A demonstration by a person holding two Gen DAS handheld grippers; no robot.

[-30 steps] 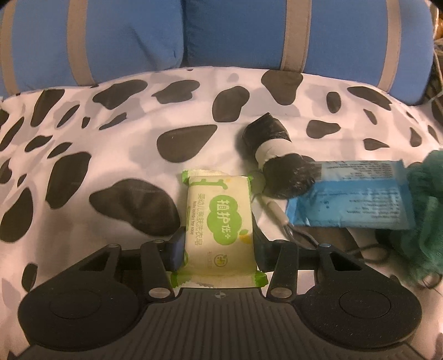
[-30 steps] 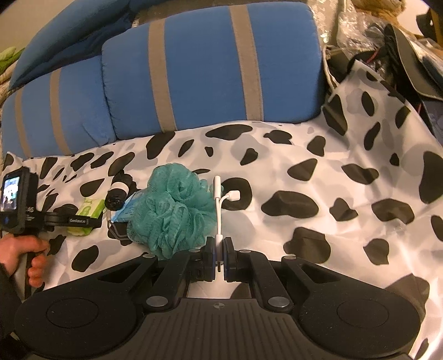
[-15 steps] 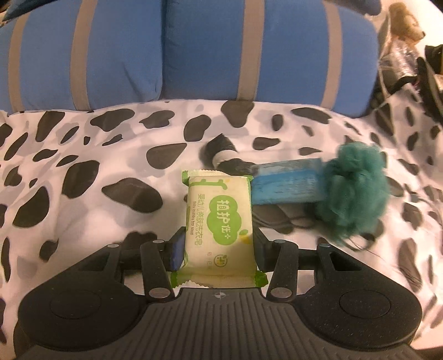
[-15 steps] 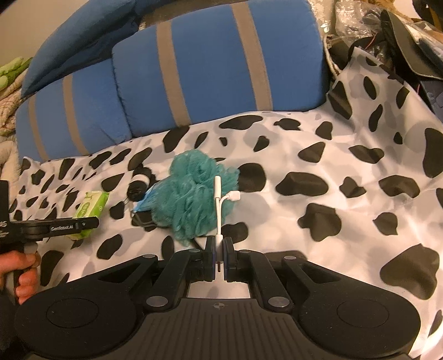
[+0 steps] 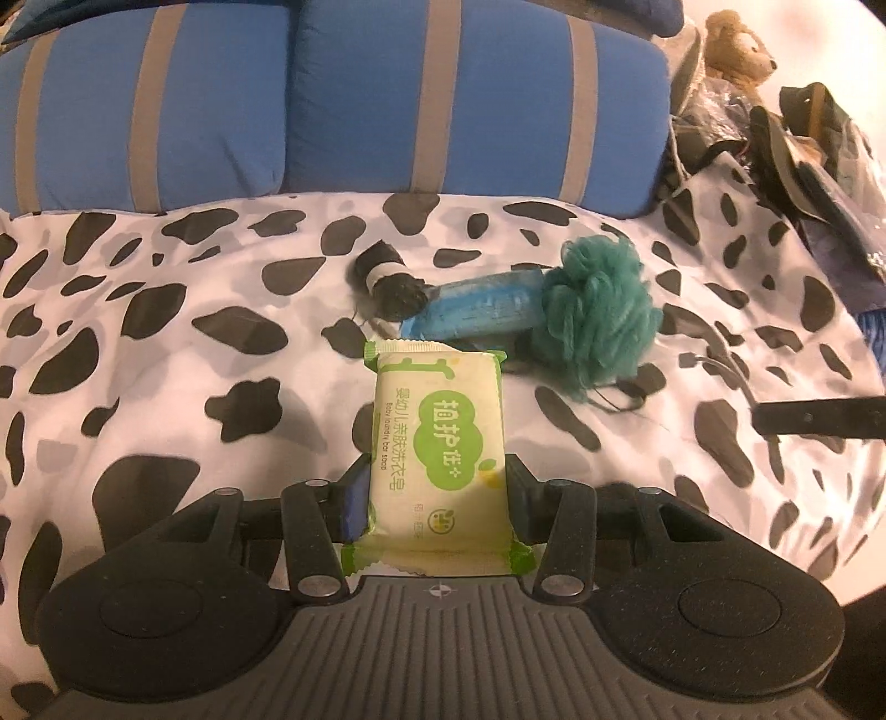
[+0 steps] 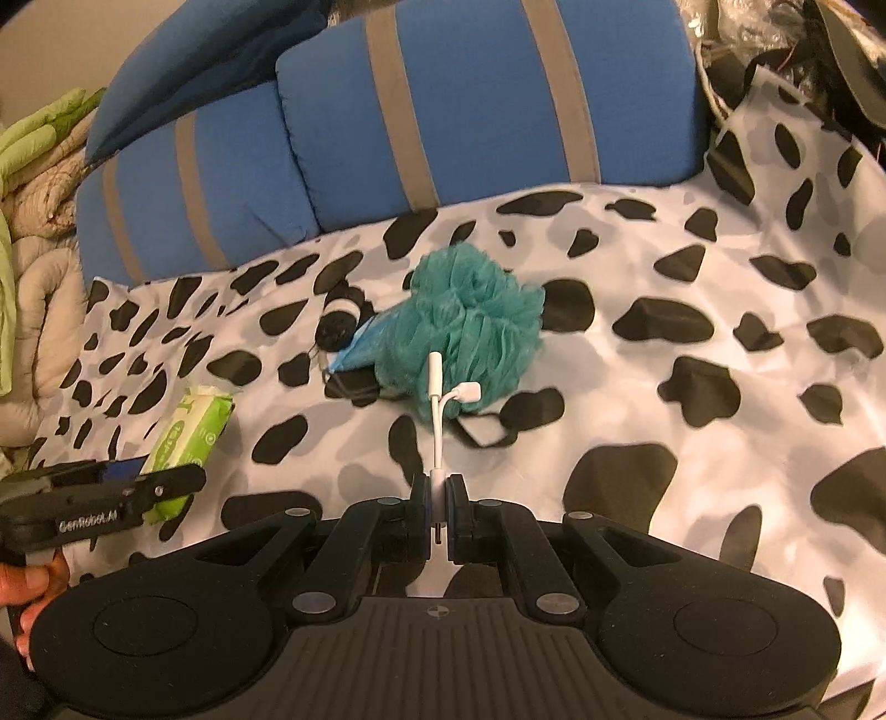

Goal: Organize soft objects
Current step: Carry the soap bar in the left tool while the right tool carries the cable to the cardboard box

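My left gripper [image 5: 434,484] is shut on a green-and-cream soap packet [image 5: 437,432], held above the cow-print sheet [image 5: 166,343]. The same packet [image 6: 191,437] shows at the left of the right wrist view, clamped in that gripper [image 6: 160,482]. My right gripper [image 6: 438,490] is shut on a white split adapter cable [image 6: 440,399] that sticks up between its jaws. Beyond both lie a teal mesh bath pouf [image 5: 595,315] [image 6: 470,327], a blue wipes pack [image 5: 482,313] [image 6: 360,346] and a rolled black-and-white sock [image 5: 387,282] [image 6: 338,318].
Blue cushions with grey stripes [image 5: 332,105] [image 6: 470,99] back the sheet. Dark clutter and a teddy bear [image 5: 736,47] sit at the far right, pale green bedding [image 6: 33,138] at the left. A black cord [image 6: 482,429] trails from the pouf. A hand [image 6: 27,587] holds the left gripper's handle.
The left gripper has pulled back and up from the pile with the soap packet, so the pouf, wipes and sock look smaller. The right gripper shifted slightly, still holding the cable.
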